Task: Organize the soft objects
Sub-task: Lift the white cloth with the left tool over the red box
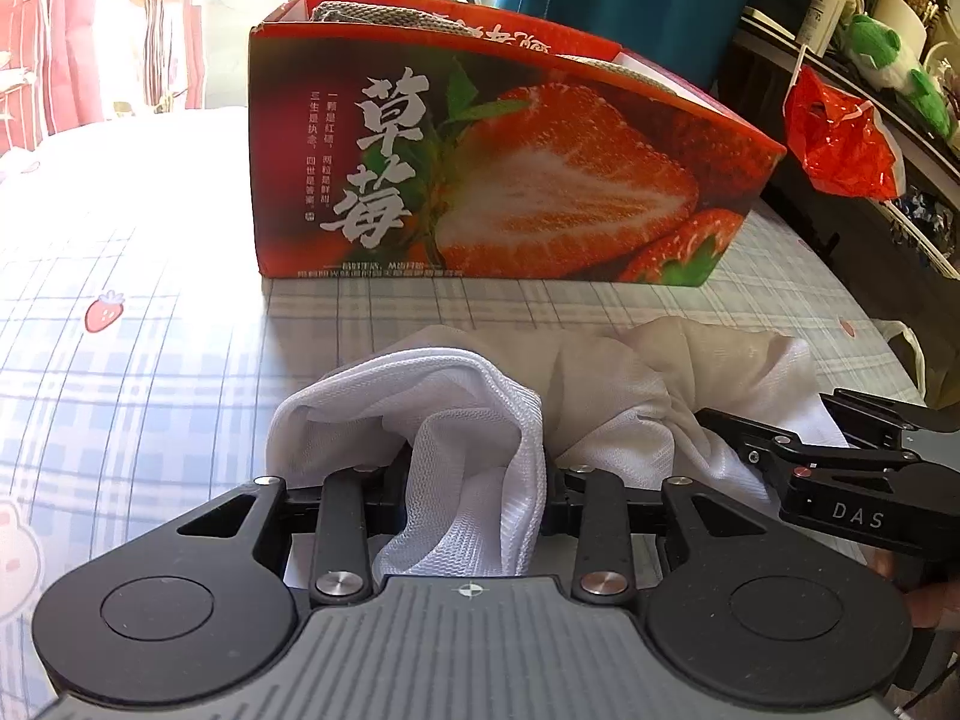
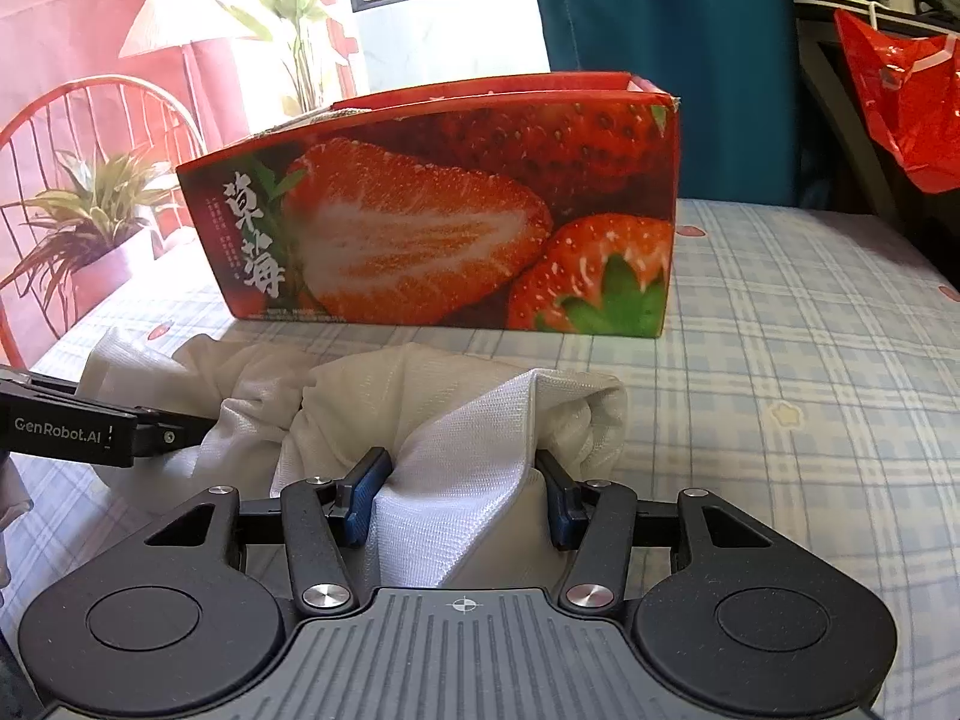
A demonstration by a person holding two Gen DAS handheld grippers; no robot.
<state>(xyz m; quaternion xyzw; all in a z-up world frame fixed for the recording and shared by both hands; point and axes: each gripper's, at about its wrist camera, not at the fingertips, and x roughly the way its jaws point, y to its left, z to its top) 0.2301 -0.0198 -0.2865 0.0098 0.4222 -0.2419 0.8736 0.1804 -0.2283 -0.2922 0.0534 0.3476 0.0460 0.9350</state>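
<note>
- Cloth (image 1: 600, 384): white mesh fabric, bunched and creased, on the bed (image 1: 150, 324) in front of the box (image 1: 498, 180); near it, not touching.
- Left gripper (image 1: 474, 480): fingers pinching a folded wad at the cloth's left end; fabric bulges up over them and hides the pads in the left view.
- Right gripper (image 2: 462, 498): blue-padded fingers (image 2: 363, 498) pinching a fold at the cloth's right end; pads press in from both sides, fabric peaks up between.
- Both grippers point fwd and down toward the box, side by side, the cloth spanning between them.
- Each gripper shows in the other's view: the right one at the right edge of the left view, the left one at the left edge of the right view, both on the cloth.
- Box: red cardboard, strawberry print w/ white characters, open top, upright on the bed. Beige knit fabric (image 1: 384, 18) shows over the rim inside.
- Bed: sheet w/ pale blue plaid and small strawberry motifs.
- Bkgd: red plastic bag (image 1: 840, 138) hanging at right, teal curtain (image 2: 660, 60) behind the box, green plush (image 1: 882, 54) on a shelf, potted plant (image 2: 90, 210) at left.
</note>
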